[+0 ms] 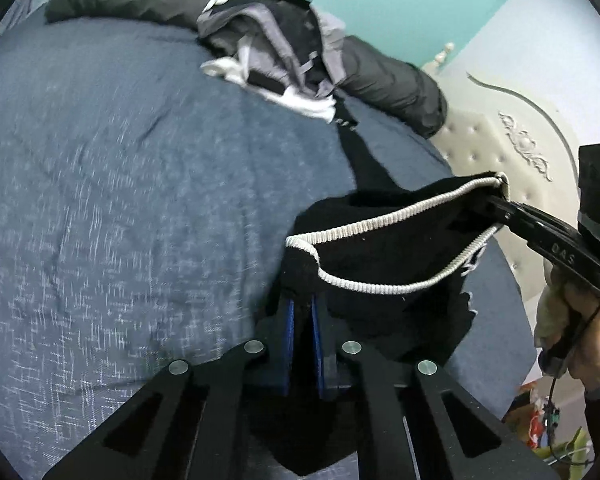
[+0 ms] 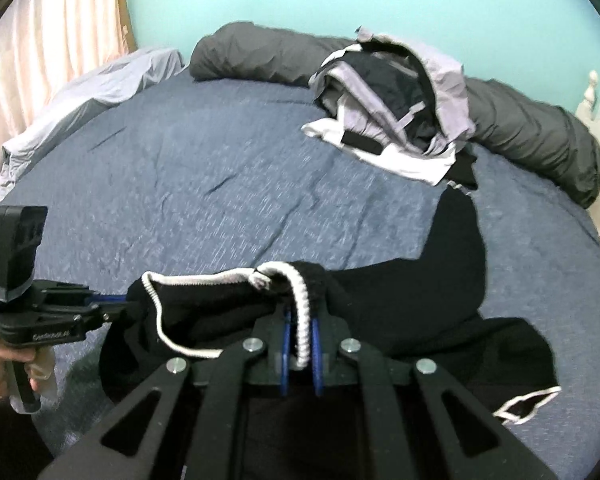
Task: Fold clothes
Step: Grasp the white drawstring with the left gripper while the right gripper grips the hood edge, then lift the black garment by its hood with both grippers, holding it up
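A black garment with a white ribbed waistband (image 1: 380, 256) hangs between both grippers above the blue bedspread (image 1: 120, 200). My left gripper (image 1: 302, 300) is shut on one end of the waistband; it also shows in the right wrist view (image 2: 130, 300). My right gripper (image 2: 300, 312) is shut on the other end; it also shows in the left wrist view (image 1: 496, 200). The black garment (image 2: 452, 264) trails back across the bed toward the pile.
A pile of grey, black and white clothes (image 2: 396, 108) lies at the far side of the bed against a rolled dark duvet (image 2: 532, 132). A cream tufted headboard (image 1: 500, 136) stands right. Pale sheets (image 2: 80, 96) bunch at the left near a curtain.
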Motion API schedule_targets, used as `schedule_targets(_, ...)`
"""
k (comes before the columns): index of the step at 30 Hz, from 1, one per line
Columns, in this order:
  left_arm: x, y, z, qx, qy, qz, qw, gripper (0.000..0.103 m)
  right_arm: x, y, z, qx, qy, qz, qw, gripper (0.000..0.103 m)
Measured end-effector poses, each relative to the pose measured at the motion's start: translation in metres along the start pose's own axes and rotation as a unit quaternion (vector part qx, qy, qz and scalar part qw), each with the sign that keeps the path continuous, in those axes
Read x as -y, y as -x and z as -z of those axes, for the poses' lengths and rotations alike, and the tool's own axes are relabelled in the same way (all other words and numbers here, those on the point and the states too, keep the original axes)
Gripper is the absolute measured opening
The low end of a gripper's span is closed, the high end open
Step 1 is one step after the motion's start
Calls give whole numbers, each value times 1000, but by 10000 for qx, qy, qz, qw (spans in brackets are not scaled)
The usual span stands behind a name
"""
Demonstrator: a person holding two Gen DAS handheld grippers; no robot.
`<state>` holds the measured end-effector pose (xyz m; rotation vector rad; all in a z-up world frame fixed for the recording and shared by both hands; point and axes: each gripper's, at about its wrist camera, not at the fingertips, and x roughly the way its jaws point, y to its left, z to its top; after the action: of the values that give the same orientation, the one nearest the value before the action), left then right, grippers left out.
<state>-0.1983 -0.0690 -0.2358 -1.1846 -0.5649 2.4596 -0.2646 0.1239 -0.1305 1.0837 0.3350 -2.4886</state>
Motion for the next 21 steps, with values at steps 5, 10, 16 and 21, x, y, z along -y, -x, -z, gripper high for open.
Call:
schedule_targets(5, 34, 33, -26, 372, -259, -106, 9989, 8, 8, 36, -13, 422, -68, 73, 9991, 7)
schedule_targets(10, 78, 85, -73, 909, -566, -109, 9942, 7, 22, 95, -43, 972, -227, 176, 9948, 6)
schedule_targets(16, 145, 156, -132, 1468, -1005, -65, 9840, 7, 39, 185, -91, 1672, -429, 351, 9844, 6)
schedule_targets(21, 201, 221, -179, 1964, -1304, -83, 9718, 7, 41, 265, -132, 2186, -382, 547, 9735, 6)
